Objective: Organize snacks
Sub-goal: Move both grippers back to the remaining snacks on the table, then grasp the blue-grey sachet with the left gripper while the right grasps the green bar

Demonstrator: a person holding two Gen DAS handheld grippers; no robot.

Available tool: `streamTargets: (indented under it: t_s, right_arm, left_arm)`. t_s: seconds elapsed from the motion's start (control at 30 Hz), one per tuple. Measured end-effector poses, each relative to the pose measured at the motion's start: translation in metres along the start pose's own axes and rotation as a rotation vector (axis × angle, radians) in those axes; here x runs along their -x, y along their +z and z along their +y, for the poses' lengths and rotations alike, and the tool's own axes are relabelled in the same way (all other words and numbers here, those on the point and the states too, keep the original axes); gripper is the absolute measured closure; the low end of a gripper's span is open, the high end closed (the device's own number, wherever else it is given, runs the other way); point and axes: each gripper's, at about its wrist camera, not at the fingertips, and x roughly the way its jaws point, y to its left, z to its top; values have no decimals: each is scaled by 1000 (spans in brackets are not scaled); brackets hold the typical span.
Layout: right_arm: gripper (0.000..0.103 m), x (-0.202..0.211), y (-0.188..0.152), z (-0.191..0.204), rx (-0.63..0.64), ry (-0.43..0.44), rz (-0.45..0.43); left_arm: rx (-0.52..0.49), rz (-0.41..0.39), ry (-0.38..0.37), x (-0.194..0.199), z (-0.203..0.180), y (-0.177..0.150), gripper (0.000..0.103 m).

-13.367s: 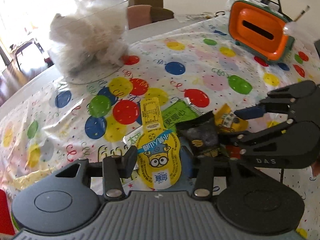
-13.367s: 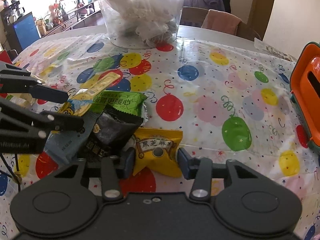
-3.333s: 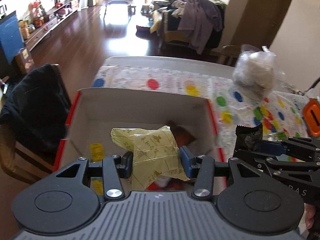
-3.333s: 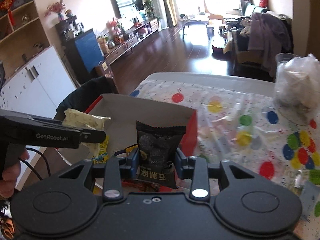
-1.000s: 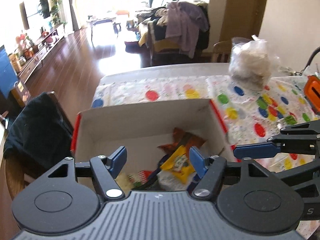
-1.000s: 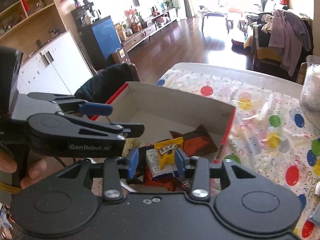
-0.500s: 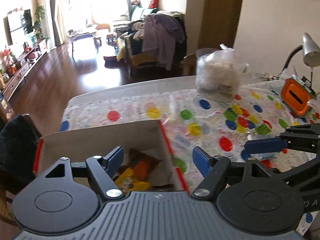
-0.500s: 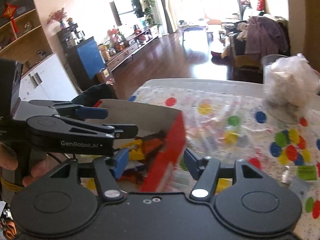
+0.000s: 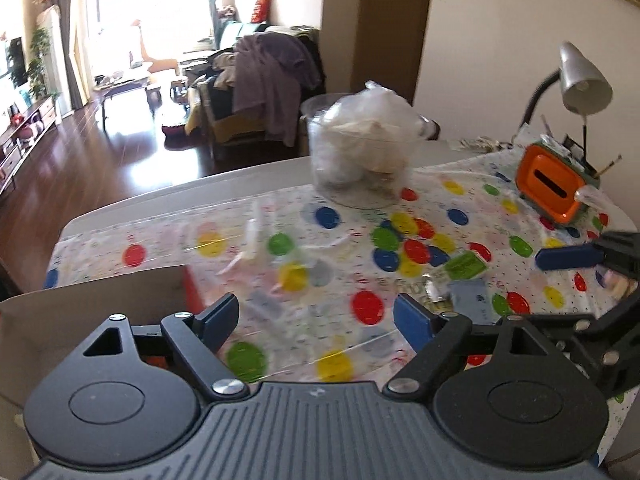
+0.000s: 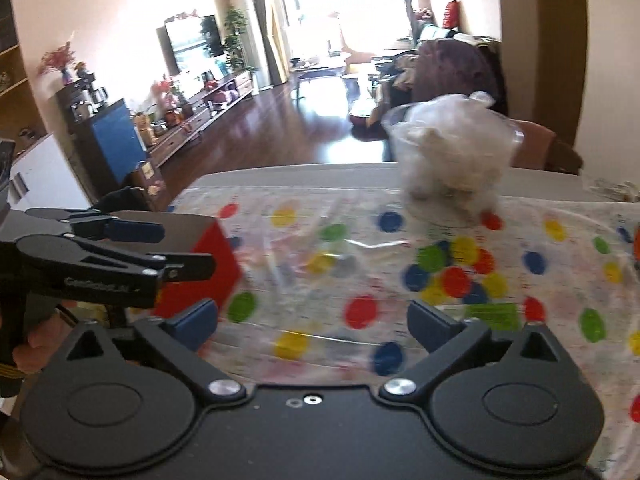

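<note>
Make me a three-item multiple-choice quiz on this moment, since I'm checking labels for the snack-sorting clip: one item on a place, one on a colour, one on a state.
1. Where does the green snack packet lie?
A. On the balloon-print tablecloth
B. Inside the cardboard box
C. Between the left gripper's fingers

2. What colour is the slotted holder by the desk lamp?
A. Blue
B. Orange
C. White

3. How do both grippers stand?
A. Both shut on packets
B. Left shut, right open
C. Both open and empty

Answers:
1. A: the packet rests flat on the cloth, right of the box.
2. B: its slotted front face is orange.
3. C: the left gripper and the right gripper have just been opening, and only tablecloth shows between their fingers.
</note>
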Motion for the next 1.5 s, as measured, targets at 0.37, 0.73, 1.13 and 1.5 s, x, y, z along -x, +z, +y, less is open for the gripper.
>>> streamTargets:
  t_s: [0.37,0.73,1.13,1.5]
  right_arm:
    - [0,1,-16,-110,72,-97,60]
    - [0,-30,-23,-181,180,-93,196]
    - [1,-59,-25,-201,288,-14,273]
    - [2,-88,-17,-203,441,106,308]
  left_arm:
    - [-18,73,-61,-60,-88,1,18]
    - [-29,217,-105,-135,-159,-5,18]
    - [26,344,-92,-203,-178,-17,18]
    - [15,334,-109,-212,-179,-18,29]
